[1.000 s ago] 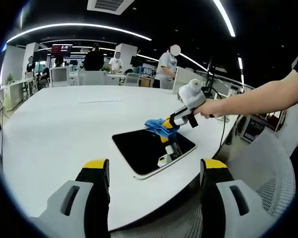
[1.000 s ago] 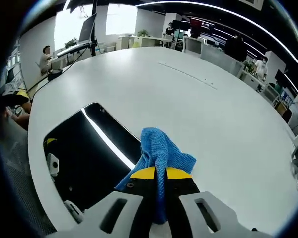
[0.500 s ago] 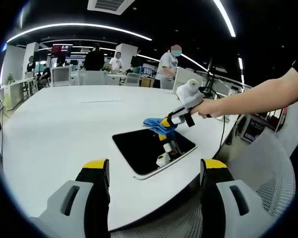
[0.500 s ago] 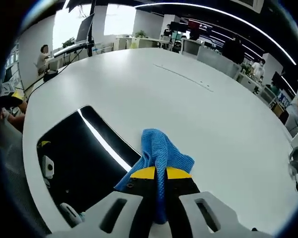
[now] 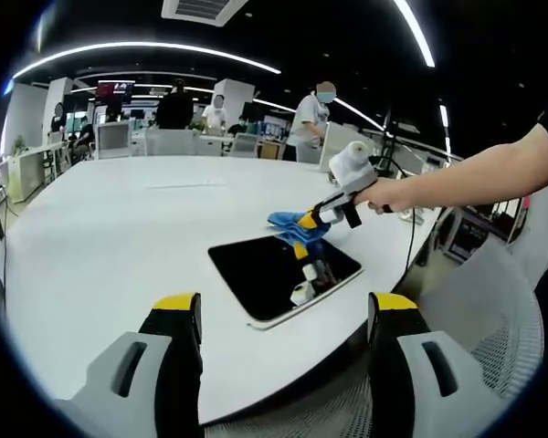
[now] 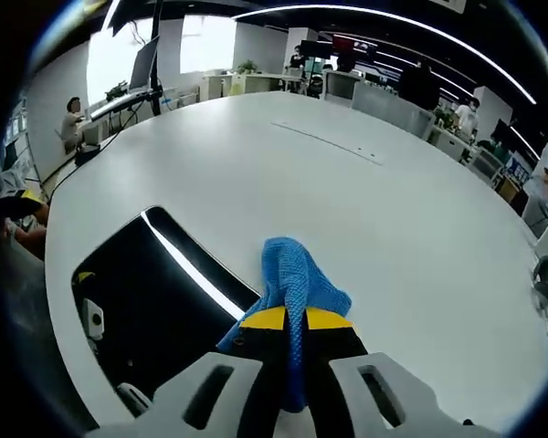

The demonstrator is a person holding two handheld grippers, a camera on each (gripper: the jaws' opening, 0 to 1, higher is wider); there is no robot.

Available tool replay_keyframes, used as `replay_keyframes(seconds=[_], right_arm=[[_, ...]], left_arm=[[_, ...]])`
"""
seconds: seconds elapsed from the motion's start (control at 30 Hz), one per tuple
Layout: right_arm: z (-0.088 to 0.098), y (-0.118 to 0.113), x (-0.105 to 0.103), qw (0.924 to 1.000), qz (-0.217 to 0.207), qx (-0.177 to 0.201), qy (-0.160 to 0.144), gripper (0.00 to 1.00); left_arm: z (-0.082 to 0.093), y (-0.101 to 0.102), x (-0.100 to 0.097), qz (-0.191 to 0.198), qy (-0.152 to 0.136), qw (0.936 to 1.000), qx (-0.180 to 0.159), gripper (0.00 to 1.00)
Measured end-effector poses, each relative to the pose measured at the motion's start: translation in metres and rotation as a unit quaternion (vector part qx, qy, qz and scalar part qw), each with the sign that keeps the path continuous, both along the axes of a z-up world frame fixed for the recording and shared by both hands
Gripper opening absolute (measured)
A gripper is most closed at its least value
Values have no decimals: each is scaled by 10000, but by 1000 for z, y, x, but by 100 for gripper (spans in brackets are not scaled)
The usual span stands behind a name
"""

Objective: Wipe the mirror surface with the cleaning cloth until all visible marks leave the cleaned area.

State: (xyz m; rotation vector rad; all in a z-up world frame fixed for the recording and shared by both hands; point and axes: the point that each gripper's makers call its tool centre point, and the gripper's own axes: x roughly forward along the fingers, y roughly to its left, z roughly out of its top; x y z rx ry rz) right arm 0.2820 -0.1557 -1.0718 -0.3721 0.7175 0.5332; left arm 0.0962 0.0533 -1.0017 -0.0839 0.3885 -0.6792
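The dark rectangular mirror with a pale rim (image 5: 283, 274) lies flat on the white round bench (image 5: 119, 237), close to the bench's near edge. The right gripper (image 6: 292, 342) has its fingers pinched tight on the blue knitted cleaning cloth (image 6: 292, 278); in the left gripper view this cloth (image 5: 292, 222) sits at the mirror's far edge, partly over the bench rather than the glass. The left gripper (image 5: 283, 315) hovers well apart from the mirror, fingers spread wide and holding nothing. Risks, as I judge them: only a small bunch of cloth leads the fingers, so a steep angle could put the hard fingertips on the glass and scratch it. The mirror is unrestrained and near the edge; a stroke toward that edge could slide it off. Marks are too small to tell in either view, so missed patches are likely.
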Motion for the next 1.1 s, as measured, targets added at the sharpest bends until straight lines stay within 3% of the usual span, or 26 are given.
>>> replay_keyframes(seconds=[0.17,0.33,0.5,0.57,0.7,1.1], right_arm=[[10,-4,-5,9989,-240,380,110,0],[21,-11,-12,9985,-314,451,42,0],[36,-21,-16,9978,-372,538,-121,0],[44,-26,-17,9973,-388,538,-320,0],[49,-39,-25,9967,-459,543,-380,0],[30,-71,-49,9959,-744,504,-79,0]], left_arm=[[0,0,0,-16,2,10000,-5,72],[1,0,0,-3,-4,10000,-16,72],[1,0,0,-3,-15,10000,-32,72],[1,-1,0,-8,-15,10000,-31,72],[2,0,0,8,-32,10000,-40,72],[2,0,0,-7,-43,10000,-61,72]])
